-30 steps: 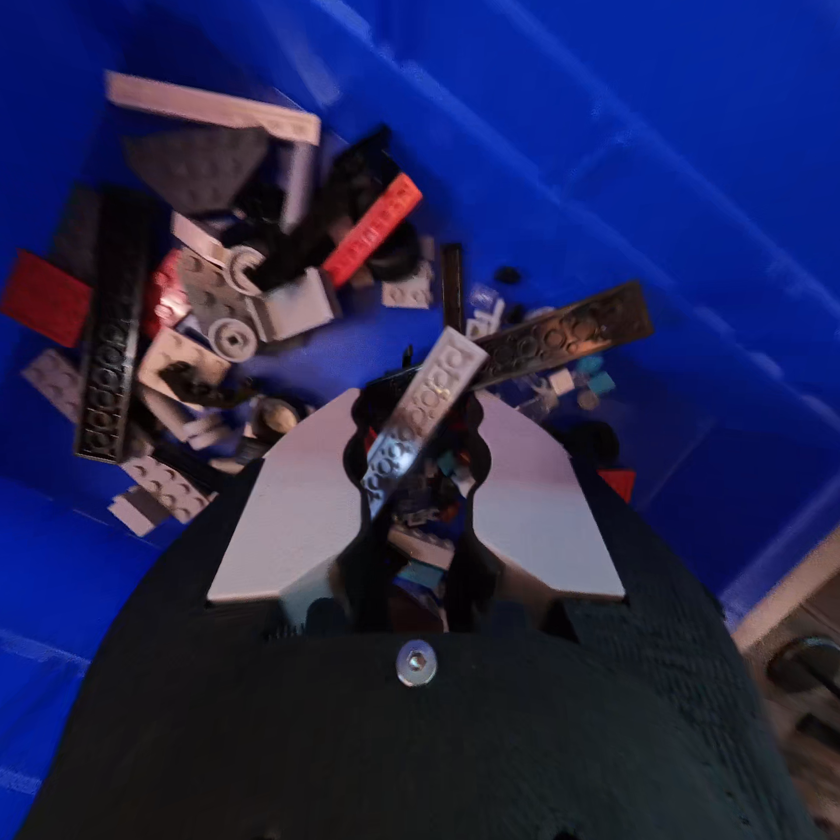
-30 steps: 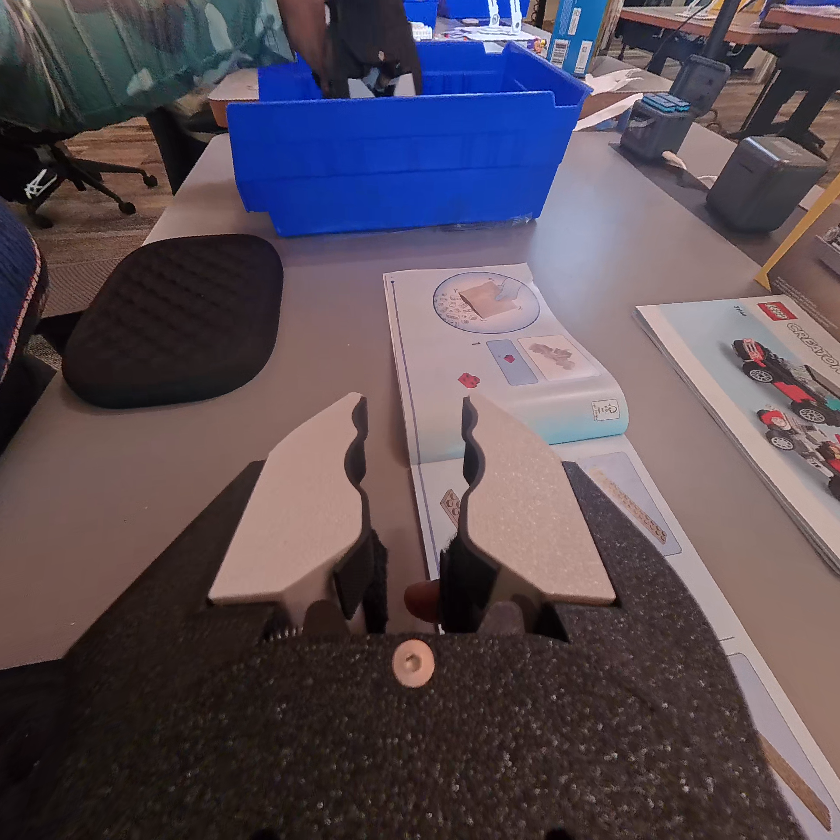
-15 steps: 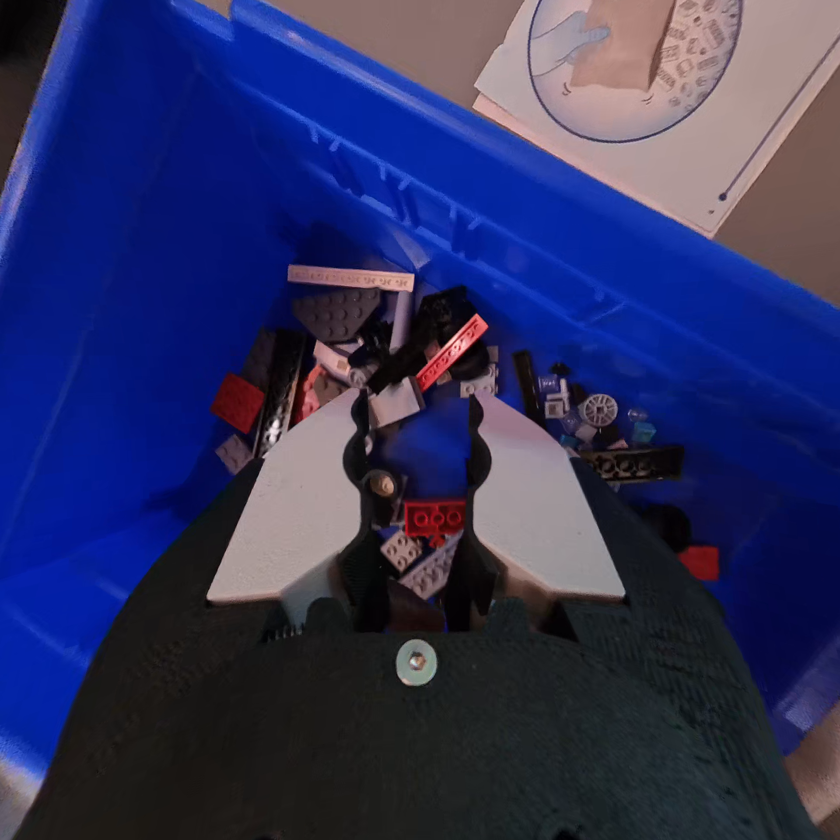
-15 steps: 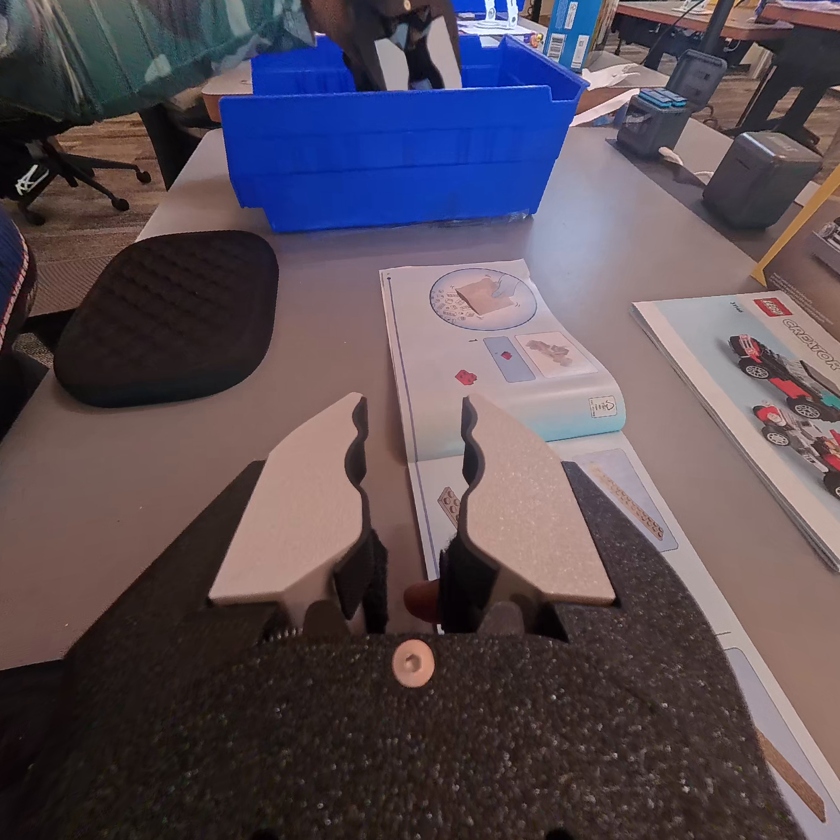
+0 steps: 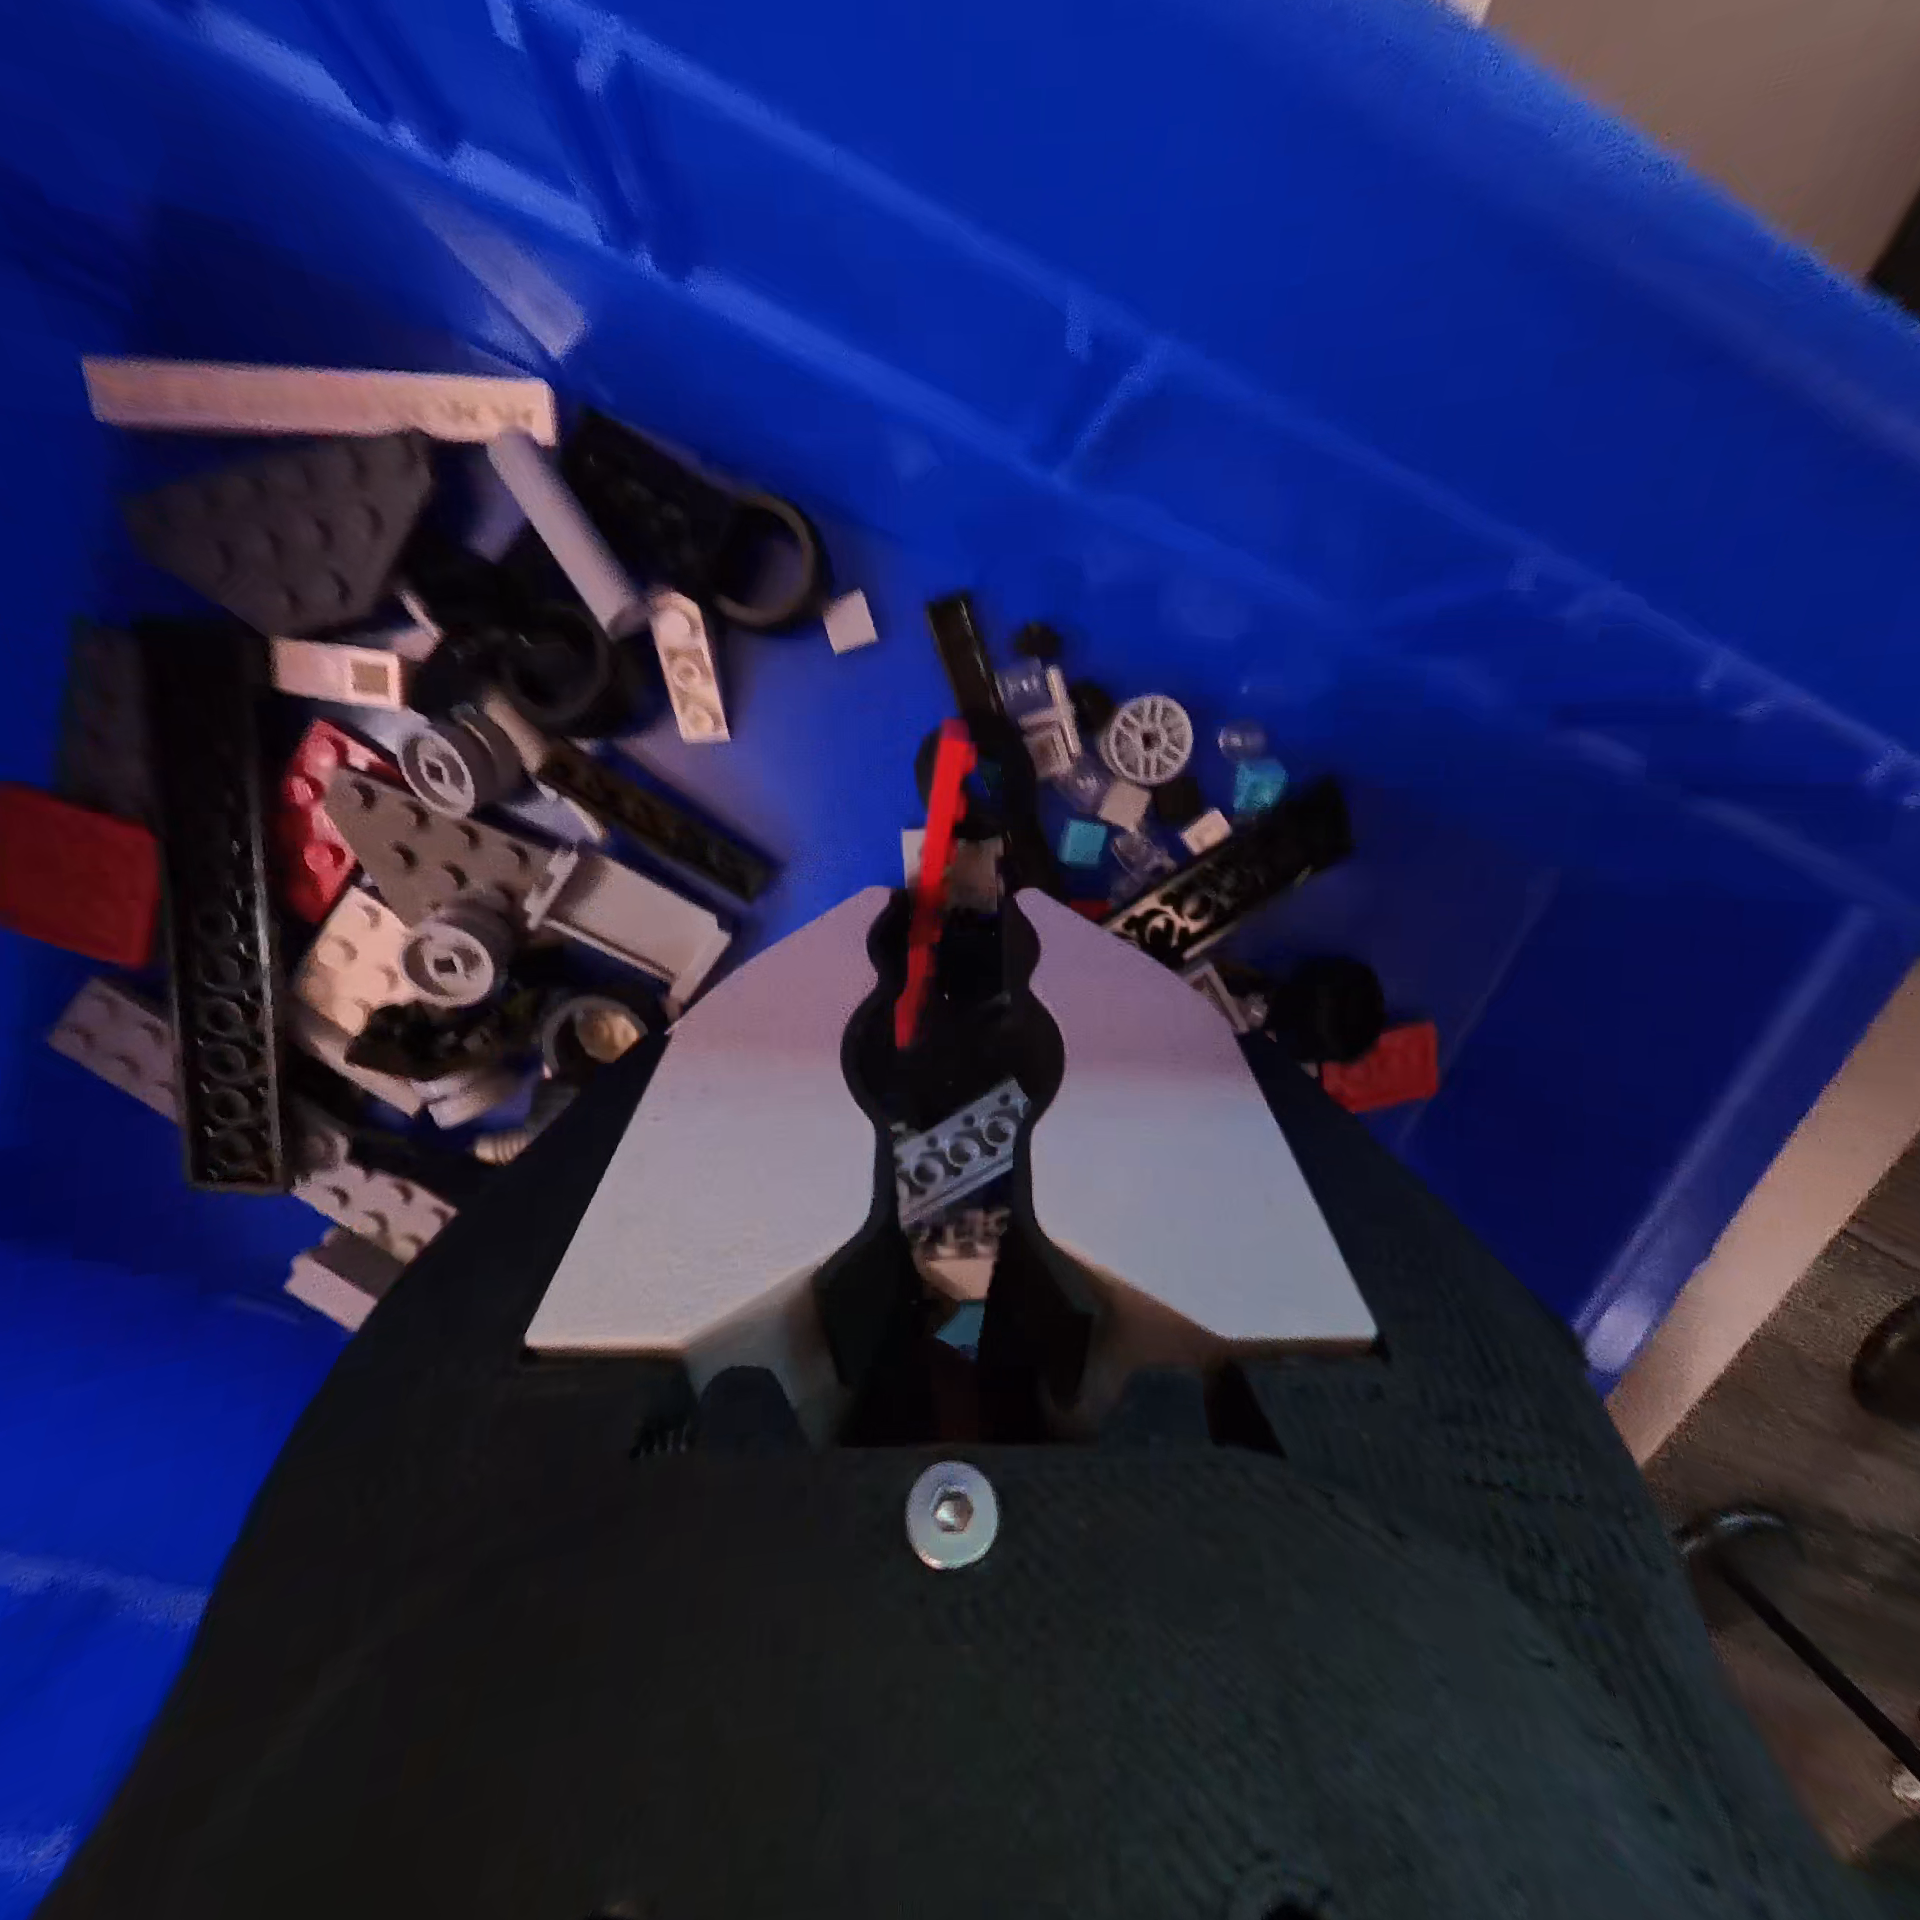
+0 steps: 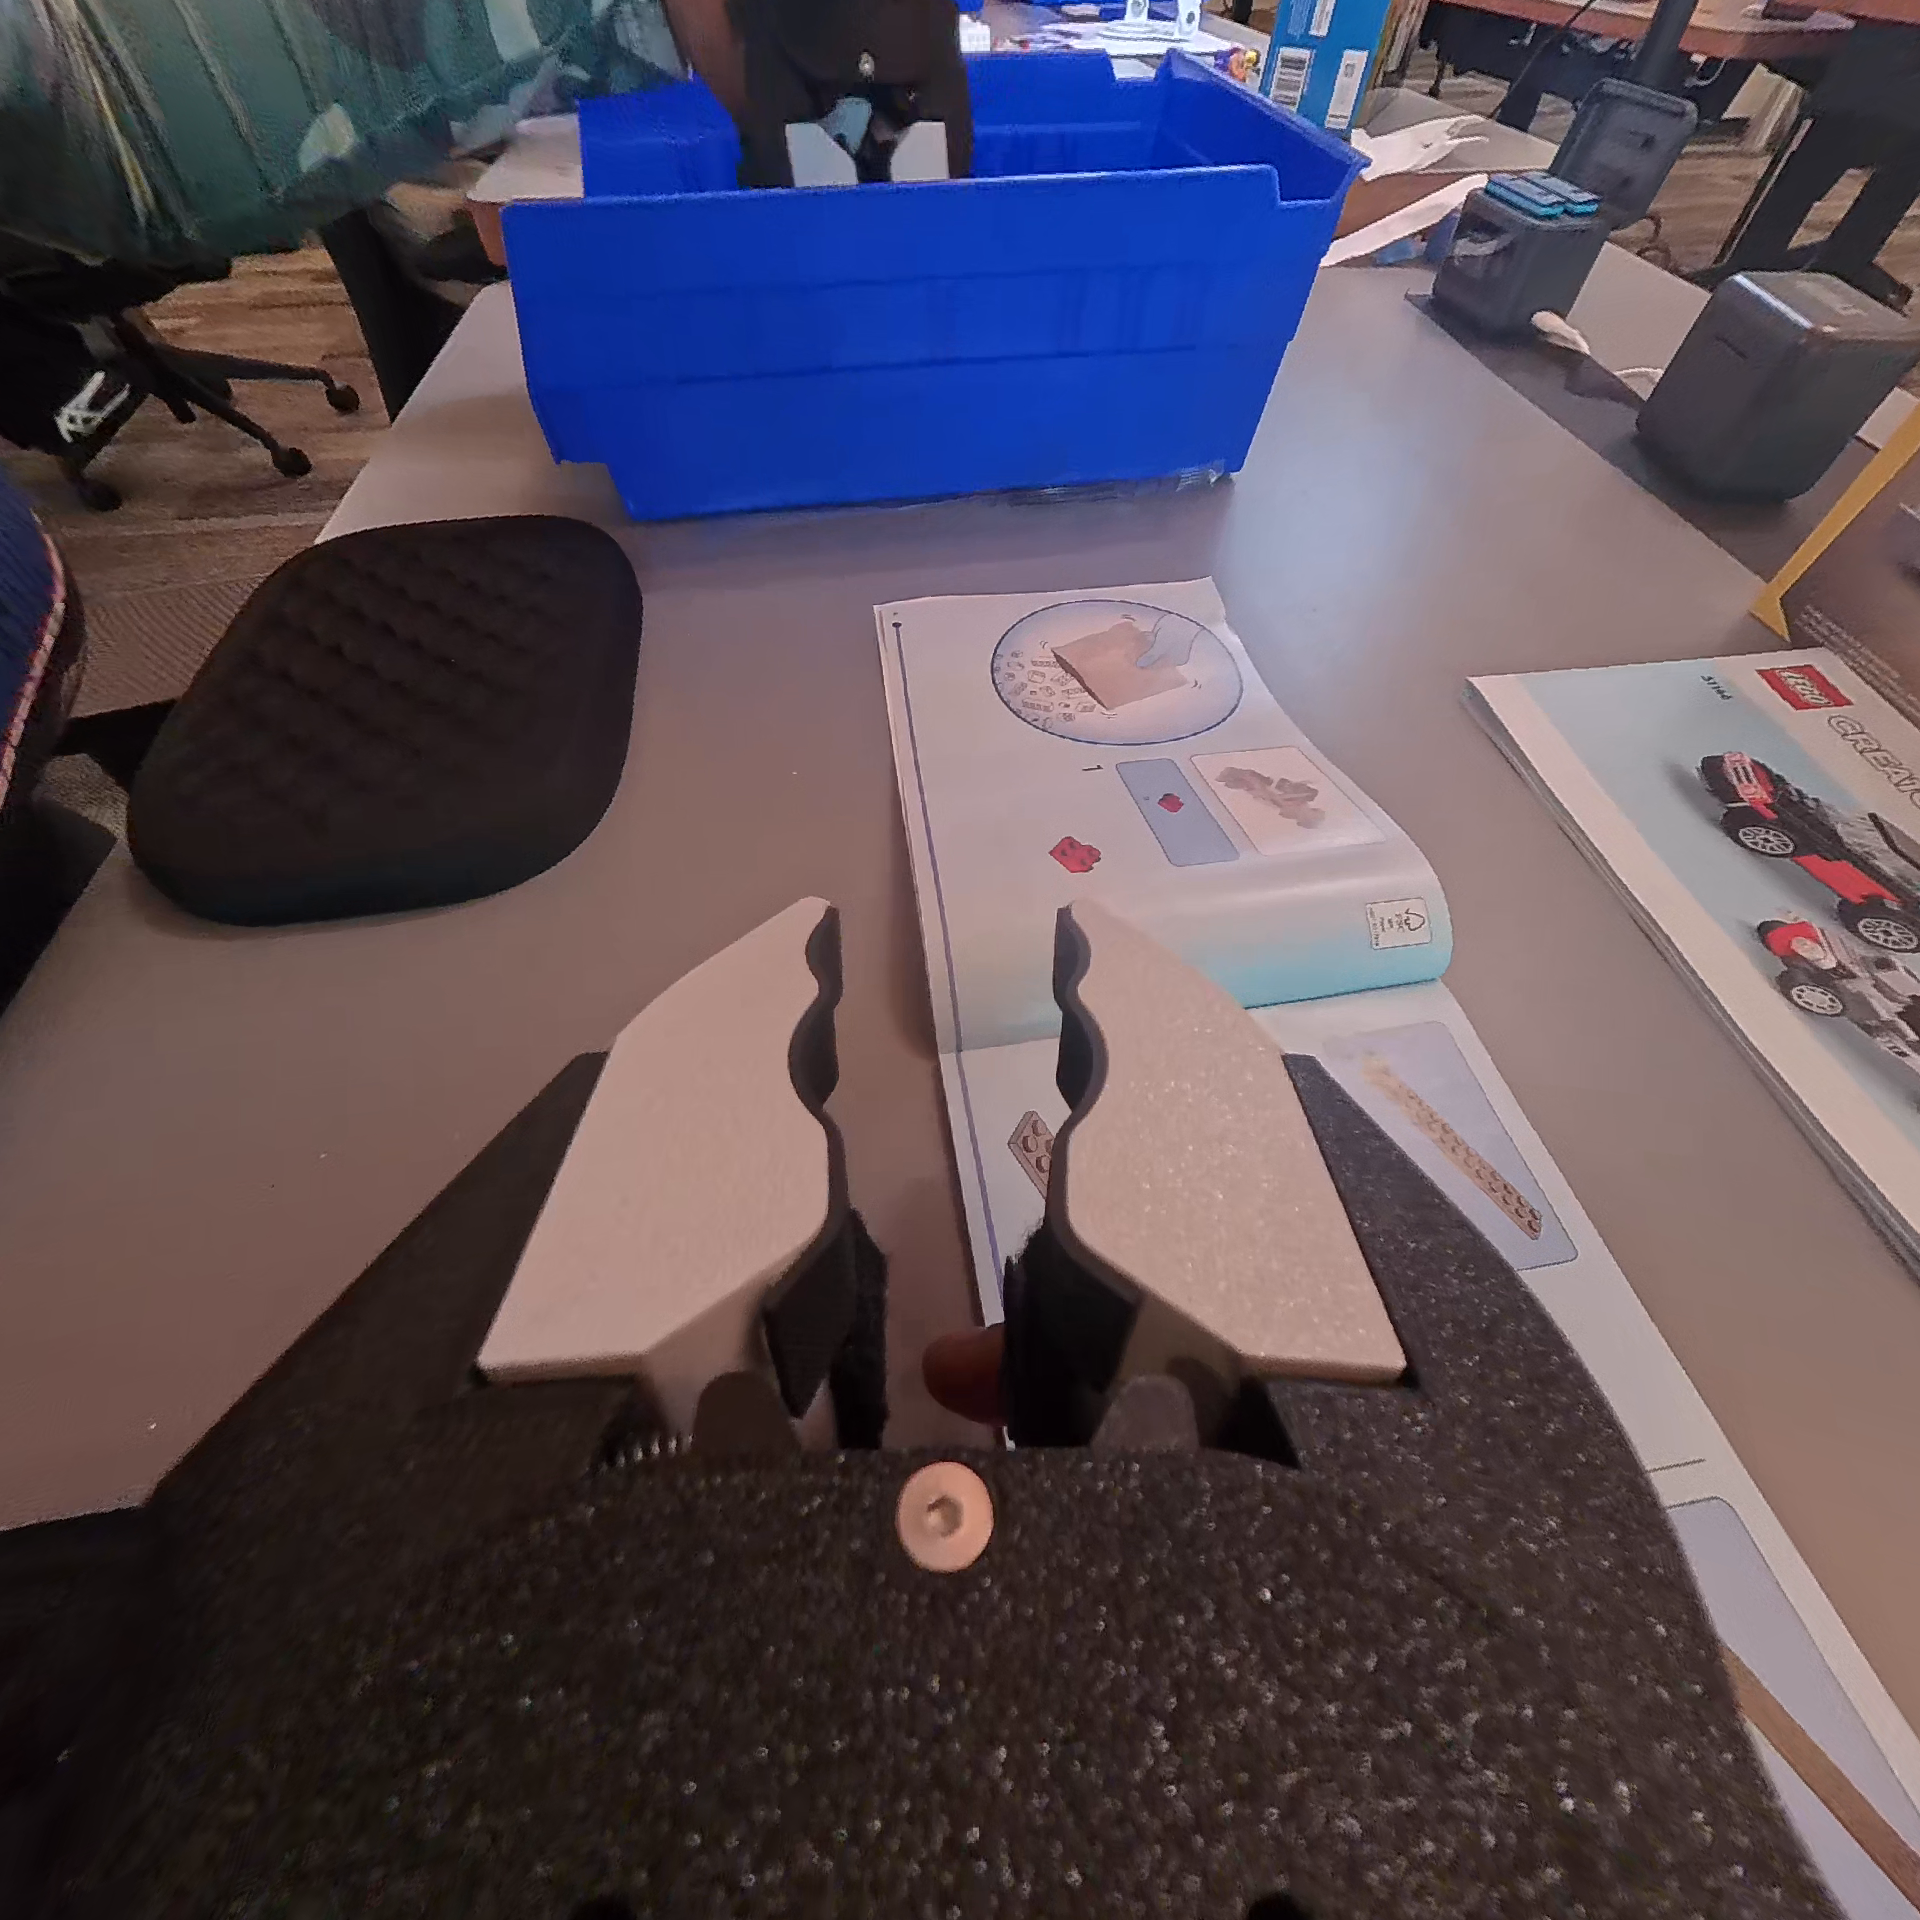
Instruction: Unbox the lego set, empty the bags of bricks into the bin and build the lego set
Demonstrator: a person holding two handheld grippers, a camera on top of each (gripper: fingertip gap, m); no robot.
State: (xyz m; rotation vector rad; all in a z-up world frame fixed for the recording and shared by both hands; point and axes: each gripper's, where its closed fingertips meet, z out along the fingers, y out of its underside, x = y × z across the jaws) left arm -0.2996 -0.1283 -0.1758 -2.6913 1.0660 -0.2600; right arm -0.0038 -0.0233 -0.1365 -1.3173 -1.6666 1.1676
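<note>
My left gripper is down inside the blue bin. It is shut on a long red plate, held edge-on and upright, with a black piece pressed beside it. A grey studded plate lies below the fingers. Loose grey, black and red bricks fill the bin's left side, and small parts with a grey wheel hub lie to the right. My right gripper is open and empty, low over the table at the left edge of the open instruction booklet.
In the right wrist view the blue bin stands at the table's far end with the left gripper in it. A black quilted pad lies left, a second booklet right, and grey devices far right. Left tips to right tips: about 30 cm.
My left gripper let go of the grey plate, rose above the bin, then dropped back in and closed on the red plate from the pile. The right gripper barely moved.
</note>
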